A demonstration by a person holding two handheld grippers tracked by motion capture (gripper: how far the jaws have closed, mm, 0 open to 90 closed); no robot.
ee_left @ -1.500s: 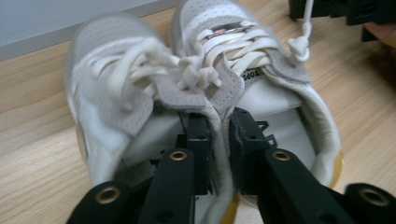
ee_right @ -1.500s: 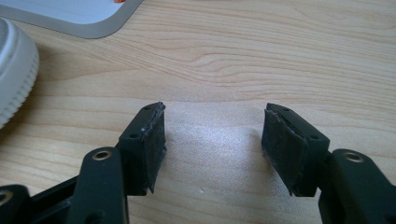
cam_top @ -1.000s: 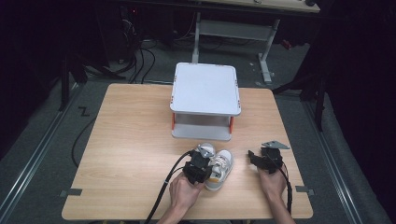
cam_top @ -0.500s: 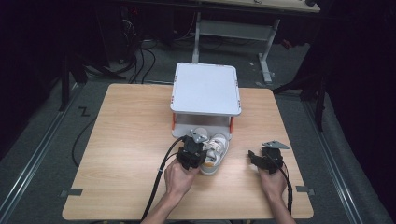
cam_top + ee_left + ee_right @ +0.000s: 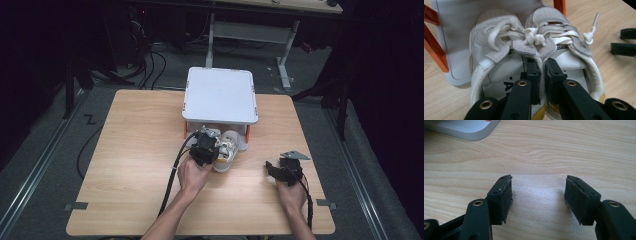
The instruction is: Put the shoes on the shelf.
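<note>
At the front edge of the white shelf on the wooden table, the left gripper pinches the touching inner collars of a pair of white sneakers, while the right gripper rests nearby, jaws spread and empty.

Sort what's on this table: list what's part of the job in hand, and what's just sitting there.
In the job:
- pair of white shoes
- left gripper, clamped on the shoes' inner sides
- white shelf stand

Idle:
- right gripper, open
- wooden table
</note>
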